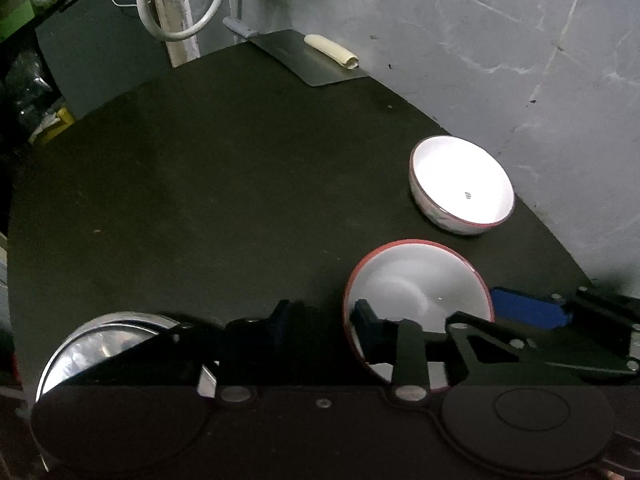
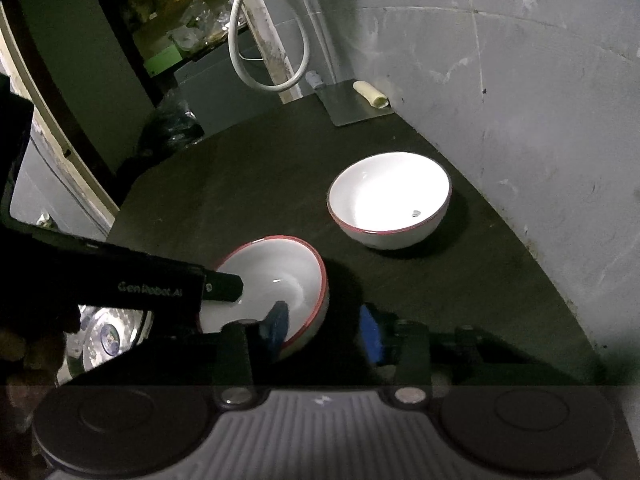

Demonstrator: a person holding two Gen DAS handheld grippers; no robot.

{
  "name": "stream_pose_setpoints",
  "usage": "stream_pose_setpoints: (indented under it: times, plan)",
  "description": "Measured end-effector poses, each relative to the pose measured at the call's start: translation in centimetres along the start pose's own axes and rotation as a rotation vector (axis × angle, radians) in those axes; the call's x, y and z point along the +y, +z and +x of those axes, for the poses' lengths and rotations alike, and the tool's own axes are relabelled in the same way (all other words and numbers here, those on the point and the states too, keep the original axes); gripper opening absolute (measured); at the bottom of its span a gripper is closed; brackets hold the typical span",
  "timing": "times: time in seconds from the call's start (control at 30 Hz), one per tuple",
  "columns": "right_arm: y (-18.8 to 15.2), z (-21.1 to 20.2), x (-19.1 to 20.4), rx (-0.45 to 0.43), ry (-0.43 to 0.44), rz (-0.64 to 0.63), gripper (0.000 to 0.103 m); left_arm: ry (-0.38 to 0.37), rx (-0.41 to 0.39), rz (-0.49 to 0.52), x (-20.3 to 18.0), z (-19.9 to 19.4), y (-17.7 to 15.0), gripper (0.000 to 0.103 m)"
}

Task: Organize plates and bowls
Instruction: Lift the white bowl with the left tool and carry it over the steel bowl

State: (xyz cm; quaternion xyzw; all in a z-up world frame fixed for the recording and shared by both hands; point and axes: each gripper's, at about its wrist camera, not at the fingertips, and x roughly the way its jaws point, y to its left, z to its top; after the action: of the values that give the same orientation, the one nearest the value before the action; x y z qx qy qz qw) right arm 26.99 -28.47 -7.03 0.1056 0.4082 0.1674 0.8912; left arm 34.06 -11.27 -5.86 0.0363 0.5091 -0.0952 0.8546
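Observation:
Two white bowls with red rims stand on a dark table. The far bowl sits near the grey wall. The near bowl is close to both grippers. My left gripper is open, its right finger over the near bowl's left rim. My right gripper is open and straddles the near bowl's right rim, left finger inside, right finger outside. A shiny steel plate lies at the lower left, partly hidden.
A cleaver with a pale roll on its blade lies at the far end of the table. A grey wall borders the right. A white hose hangs at the back.

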Motion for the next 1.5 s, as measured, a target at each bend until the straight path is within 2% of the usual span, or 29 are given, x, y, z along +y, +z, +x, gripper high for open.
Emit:
stream_pose_setpoints:
  times: [0.07,0.13,0.23,0.27,0.43,0.6,1.0,1.23,1.5]
  plan:
    - [0.1,0.0,0.1,0.004,0.012,0.007,0.029,-0.016,0.012,-0.012,0.0,0.0,-0.1,0.026]
    - [0.1,0.1,0.2,0.009,0.023,0.019,0.024,-0.037,0.015,-0.036,0.1,0.0,-0.4,0.02]
    - [0.2,0.0,0.4,0.016,0.022,0.028,0.021,-0.082,0.013,-0.103,0.5,-0.1,-0.9,0.009]
    - [0.2,0.0,0.4,0.019,0.022,0.033,0.02,-0.093,0.012,-0.119,0.6,-0.1,-1.1,0.009]
    - [0.1,-0.1,0.4,0.02,0.021,0.046,0.017,-0.101,0.006,-0.146,0.5,-0.6,-1.8,0.009]
    - [-0.2,-1.0,0.3,-0.003,0.02,0.052,0.012,-0.128,-0.034,-0.196,0.8,-2.1,-2.4,0.007]
    - [0.8,-5.1,1.8,-0.078,0.085,-0.004,0.012,-0.128,-0.129,-0.184,2.0,-7.1,-3.3,0.007]
    - [0.7,-6.6,3.0,-0.08,0.132,-0.042,0.012,-0.13,-0.163,-0.203,2.9,-9.9,-4.6,0.007]
    - [0.3,-7.8,4.7,-0.039,0.163,-0.085,0.012,-0.137,-0.17,-0.254,3.8,-11.6,-6.6,0.007]
